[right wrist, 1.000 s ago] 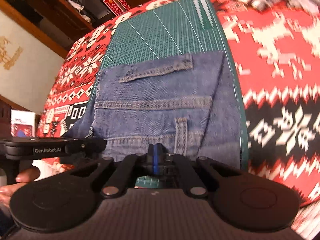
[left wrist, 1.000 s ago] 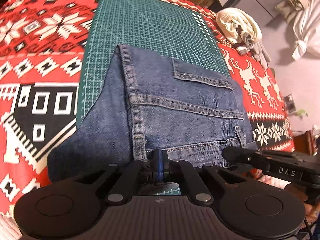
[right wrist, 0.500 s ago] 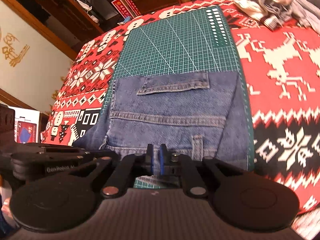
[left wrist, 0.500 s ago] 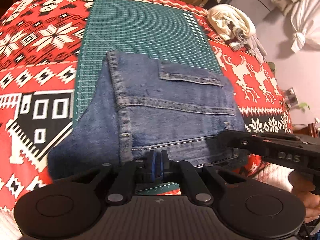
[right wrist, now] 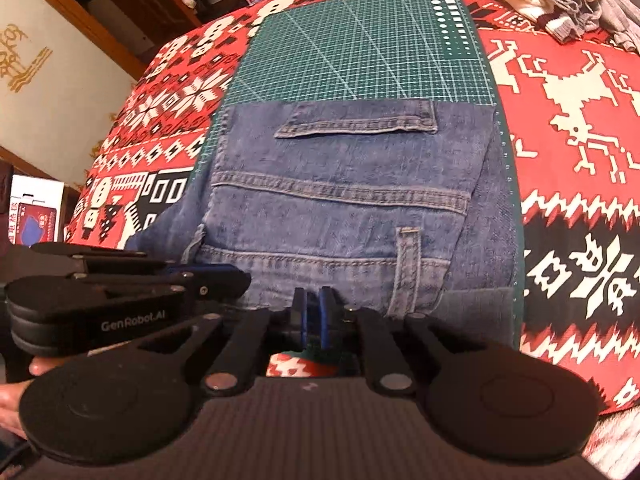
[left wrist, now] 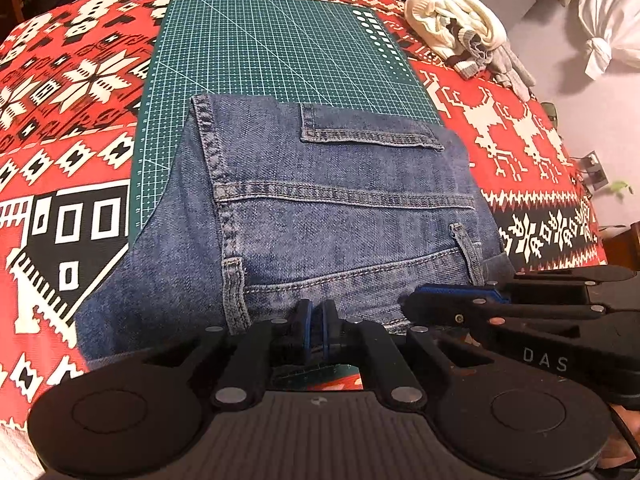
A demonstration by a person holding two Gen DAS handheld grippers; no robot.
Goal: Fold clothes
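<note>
Red patterned blanket under a green cutting mat.
Folded jeans lie at the mat's 6 o'clock end; left gripper and right gripper fingers are slightly parted, apparently empty. Folding looks nearly finished.

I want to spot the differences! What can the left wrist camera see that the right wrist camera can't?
Only the left wrist view shows a knotted white bag on the grey floor. Only the right wrist view shows a white box beside the bed and a cream wall with gold marks. Both show the folded jeans on the green cutting mat, and the red patterned blanket.
</note>
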